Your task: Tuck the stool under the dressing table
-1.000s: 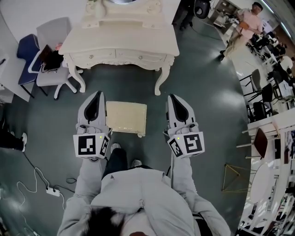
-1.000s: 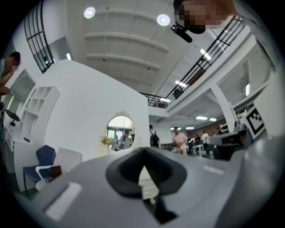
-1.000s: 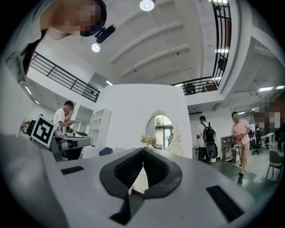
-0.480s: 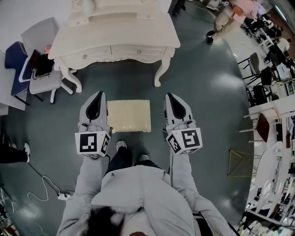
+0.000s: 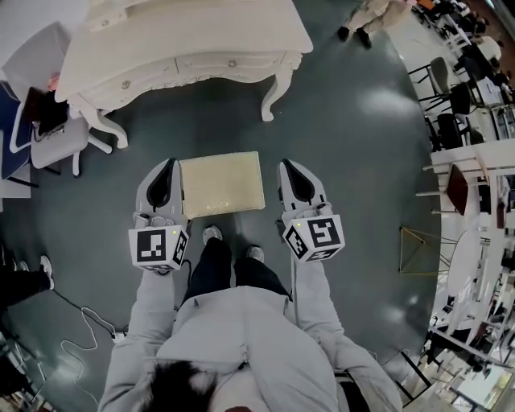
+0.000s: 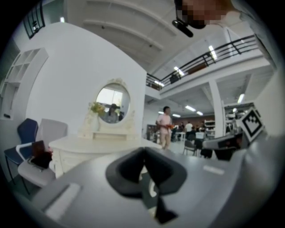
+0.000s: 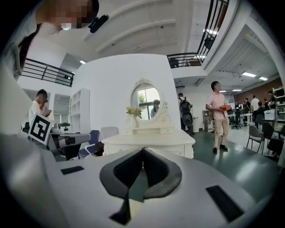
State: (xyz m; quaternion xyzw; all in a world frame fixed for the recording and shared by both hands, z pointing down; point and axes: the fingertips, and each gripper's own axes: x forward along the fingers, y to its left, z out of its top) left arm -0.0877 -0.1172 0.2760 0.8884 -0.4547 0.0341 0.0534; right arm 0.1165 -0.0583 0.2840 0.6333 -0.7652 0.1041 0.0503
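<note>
Both claws drawn in. Left claw (image 5: pixel 169 162) and right claw (image 5: pixel 286 164) now flank the stool (image 5: pixel 221 183) closely, side gaps narrowed. Table (image 5: pixel 185 40) has slid toward the view's top edge. Walking bystander (image 5: pixel 366 14) nearly out of frame.

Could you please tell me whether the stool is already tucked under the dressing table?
No, the stool stands on bare floor in front of the table, clear of its legs.

No readable words, numbers or brands. Only black-and-white square marker patterns show, on the cubes of the left gripper (image 5: pixel 167 164) and right gripper (image 5: pixel 288 166).
</note>
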